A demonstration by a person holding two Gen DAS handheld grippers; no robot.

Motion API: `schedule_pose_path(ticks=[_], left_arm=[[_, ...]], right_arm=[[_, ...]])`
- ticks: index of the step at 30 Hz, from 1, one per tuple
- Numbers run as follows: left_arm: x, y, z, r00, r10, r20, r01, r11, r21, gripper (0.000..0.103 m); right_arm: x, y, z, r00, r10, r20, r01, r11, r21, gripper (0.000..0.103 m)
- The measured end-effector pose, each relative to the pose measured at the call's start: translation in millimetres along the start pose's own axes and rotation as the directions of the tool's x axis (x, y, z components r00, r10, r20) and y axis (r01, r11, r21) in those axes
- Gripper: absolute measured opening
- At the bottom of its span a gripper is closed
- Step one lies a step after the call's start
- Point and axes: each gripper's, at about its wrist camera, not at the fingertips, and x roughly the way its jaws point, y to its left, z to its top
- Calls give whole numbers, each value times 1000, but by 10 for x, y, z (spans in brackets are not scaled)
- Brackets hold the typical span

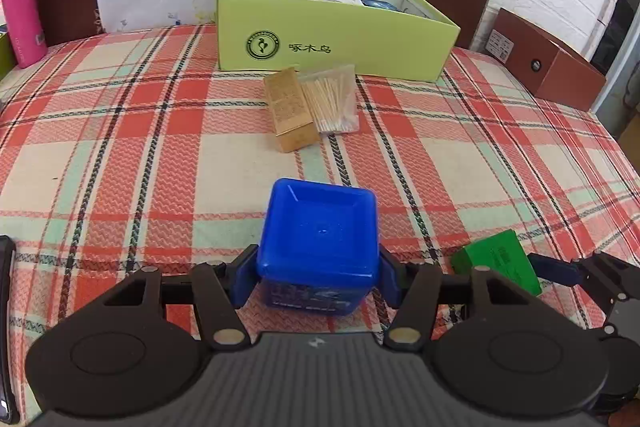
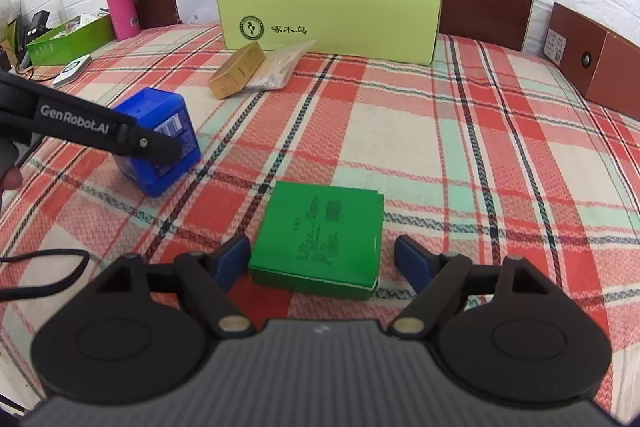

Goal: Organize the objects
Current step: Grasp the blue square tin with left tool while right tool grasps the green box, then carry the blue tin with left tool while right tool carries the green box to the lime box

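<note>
Straddling the green box (image 2: 318,239), the right gripper (image 2: 322,263) stands with its jaws spread; the left pad sits just beside the box edge, the right pad stays apart, so nothing is held. To the left, the left gripper (image 1: 316,275) has its pads pressed against both sides of the blue container (image 1: 318,239), which appears to rest on the plaid cloth (image 1: 120,147). Judged step: both pickups are in hand, one gripped, one pending. Next move calls for closing the right jaws squarely on the green box. Farther off lie a tan carton (image 1: 290,109) and a swab packet (image 1: 332,99), touching. Farthest, the yellow-green box (image 1: 332,43) already holds items, the likely destination.
</note>
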Motion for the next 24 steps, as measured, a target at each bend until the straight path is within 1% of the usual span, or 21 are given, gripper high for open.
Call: schedule_pose_path(ticks=[3,5,8,10,11,15,17,20,24], left_arm=[[34,-12,-4,1000,9,-8,-9,1000,14,62],[43,0,-17,1000,1,-12,-1,1000,9,62],[58,15,-25,1000,-2,-15,2,1000,4,61],[62,11,-19,1000,-7,-13,7,1000,8,60],[61,9,-15,1000,-8,-11,8,1000,9,60],[5,4,33,999,-33,4,33,999,9,60],[-54,-17,98,999,-49,20,49,998,27,60],[-160,-79,267,996,-70,59,66,995,71,60],[-283,-163,653,986,-98,135,83,990,111,60]], right_arm=[[10,-16,4,1000,-12,-3,12,1000,19,79],[30,-16,7,1000,-13,-4,13,1000,28,78],[37,-5,8,1000,-16,-1,16,1000,27,74],[42,-4,11,1000,-17,0,17,999,28,67],[40,-7,13,1000,-14,1,14,999,29,61],[26,-24,48,1000,-9,2,9,999,45,60],[7,-43,86,1000,1,10,-1,998,57,60],[-51,-103,224,998,25,50,-29,997,74,60],[-127,-170,571,990,10,141,-17,999,50,60]])
